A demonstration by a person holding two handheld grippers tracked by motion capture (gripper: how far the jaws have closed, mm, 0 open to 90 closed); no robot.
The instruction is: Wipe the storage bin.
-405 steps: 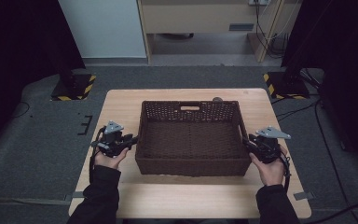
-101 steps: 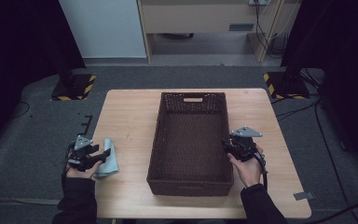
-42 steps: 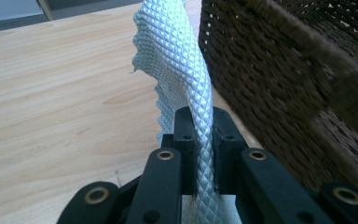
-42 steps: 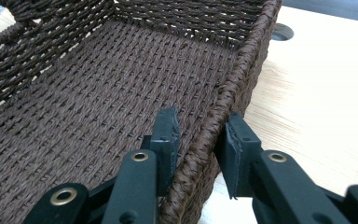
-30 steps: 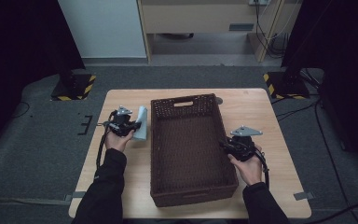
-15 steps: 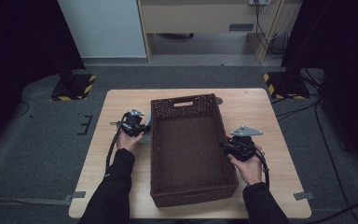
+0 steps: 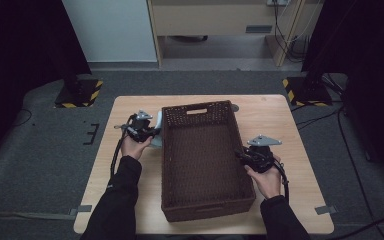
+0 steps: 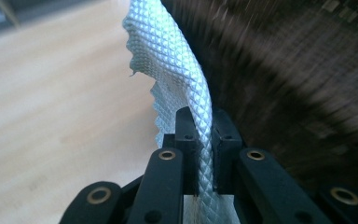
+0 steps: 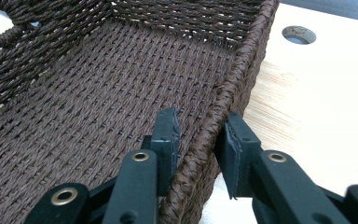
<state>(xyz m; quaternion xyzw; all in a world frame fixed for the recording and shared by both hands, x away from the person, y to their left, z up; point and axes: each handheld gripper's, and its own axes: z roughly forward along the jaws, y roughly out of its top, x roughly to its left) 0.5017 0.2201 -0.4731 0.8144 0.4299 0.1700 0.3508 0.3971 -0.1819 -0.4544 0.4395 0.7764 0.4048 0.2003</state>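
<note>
From above, your left gripper (image 7: 147, 131) sits just beside the left wall of the brown wicker basket (image 7: 202, 157), near its far end, with the pale cloth (image 7: 158, 133) caught between gripper and wall. Your right gripper (image 7: 245, 156) sits at the basket's right rim, about midway along it. The basket stands on the wooden table (image 7: 290, 125).

In the left gripper view, your left gripper (image 8: 204, 128) is clamped on the cloth (image 8: 177, 60); the waffle-textured fabric rises from the jaws right against the basket's wall (image 8: 289, 79).

In the right gripper view, your right gripper (image 9: 199, 130) grips the basket's rim (image 9: 235, 79), one jaw inside and one outside. A round hole (image 9: 299, 34) lies in the table (image 9: 326, 93) beyond the basket's far corner.
</note>
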